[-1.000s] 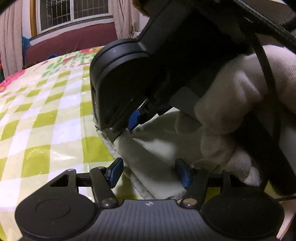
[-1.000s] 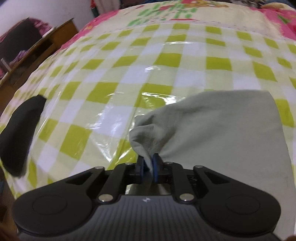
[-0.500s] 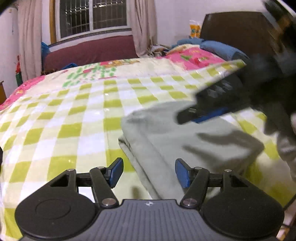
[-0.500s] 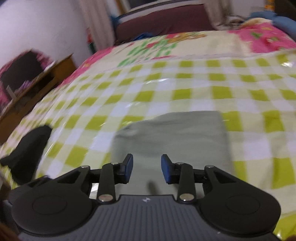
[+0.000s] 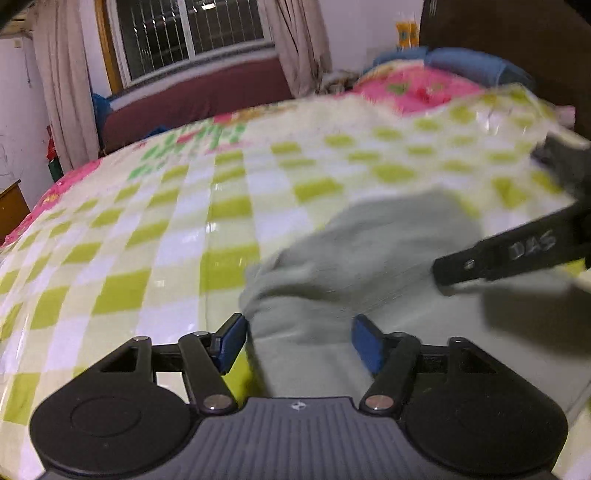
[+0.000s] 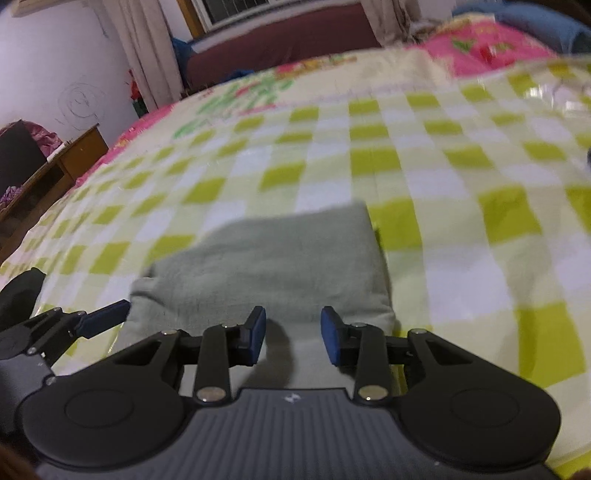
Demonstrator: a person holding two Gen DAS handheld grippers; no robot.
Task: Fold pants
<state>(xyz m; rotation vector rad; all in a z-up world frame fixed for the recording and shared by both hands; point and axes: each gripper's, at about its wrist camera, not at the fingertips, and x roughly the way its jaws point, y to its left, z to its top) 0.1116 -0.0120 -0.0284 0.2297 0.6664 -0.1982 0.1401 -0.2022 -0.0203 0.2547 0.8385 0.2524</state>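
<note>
The grey-green pants [image 5: 369, 254] lie folded into a compact rectangle on the green-and-white checked bed cover [image 5: 147, 229]; they also show in the right wrist view [image 6: 280, 266]. My left gripper [image 5: 299, 341] is open and empty, just above the pants' near left corner. My right gripper [image 6: 293, 334] is open and empty over the pants' near edge. The right gripper's finger [image 5: 517, 254] reaches into the left wrist view from the right. The left gripper's blue pad [image 6: 103, 315] shows at the left of the right wrist view.
A dark red headboard [image 5: 192, 96] and a barred window [image 5: 184, 29] stand beyond the bed. Pink bedding and blue pillows [image 5: 465, 66] lie at the far right. A wooden cabinet [image 6: 48, 173] stands left of the bed. A dark cloth [image 6: 22, 291] lies at the left edge.
One second ago my right gripper was shut on a pants corner; it let go, opened and pulled back. Both grippers have lifted away and the pants lie flat and folded.
</note>
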